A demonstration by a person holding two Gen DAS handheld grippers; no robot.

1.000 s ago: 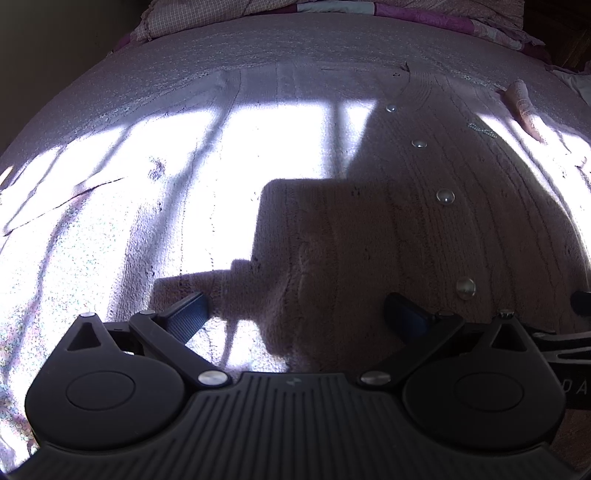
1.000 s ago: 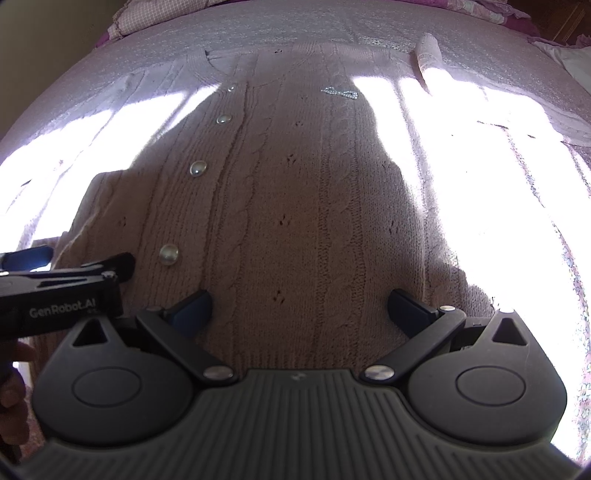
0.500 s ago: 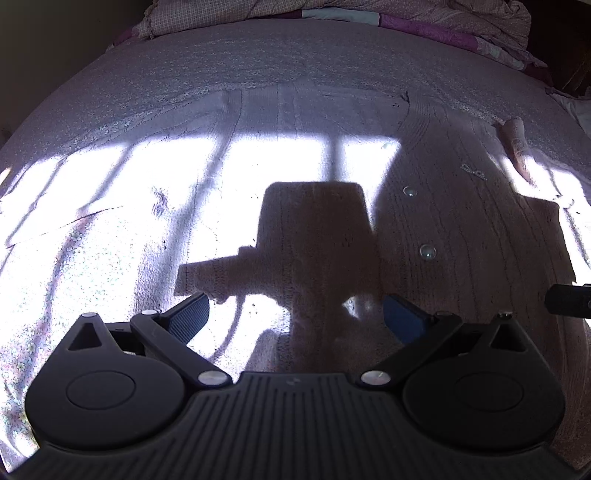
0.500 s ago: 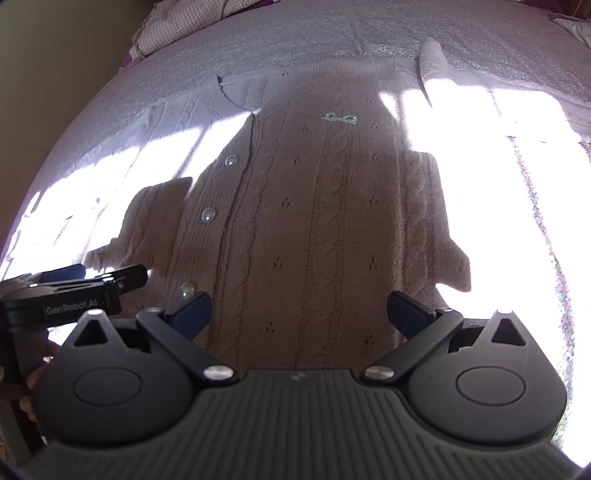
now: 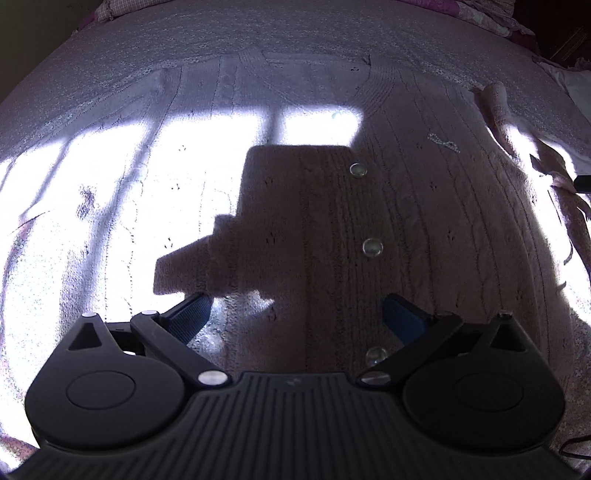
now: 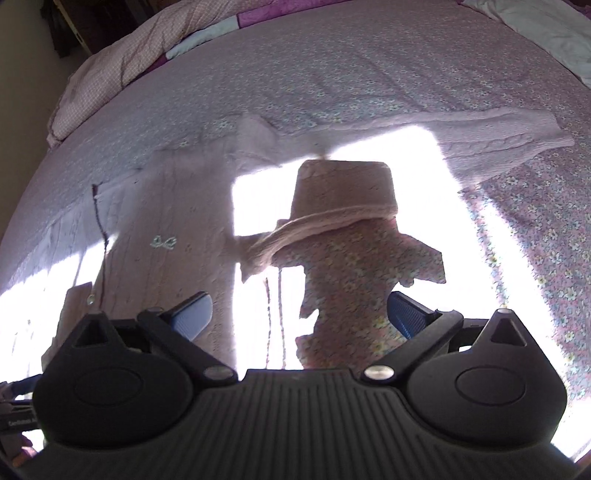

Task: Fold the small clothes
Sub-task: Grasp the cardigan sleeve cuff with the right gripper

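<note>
A small pale pink cable-knit cardigan (image 5: 424,229) lies flat on the bed, front up, with a row of clear round buttons (image 5: 372,246) down its middle. My left gripper (image 5: 295,314) is open and empty, above its lower front. In the right wrist view the cardigan (image 6: 155,221) lies at the left and its right sleeve (image 6: 498,133) stretches out to the upper right. My right gripper (image 6: 299,314) is open and empty above the cardigan's right side edge, where a rolled fold of knit (image 6: 325,225) sits. Strong sunlight washes out parts of the cloth.
The bed has a floral purple sheet (image 6: 517,229). A pink checked quilt (image 6: 122,62) is bunched at the far edge. White cloth (image 6: 546,33) lies at the far right. Part of the left gripper (image 6: 18,406) shows at the lower left of the right wrist view.
My right gripper has swung to the right, from over the cardigan's front to its right edge and sleeve. My left gripper has shifted right toward the button row. Both stayed open.
</note>
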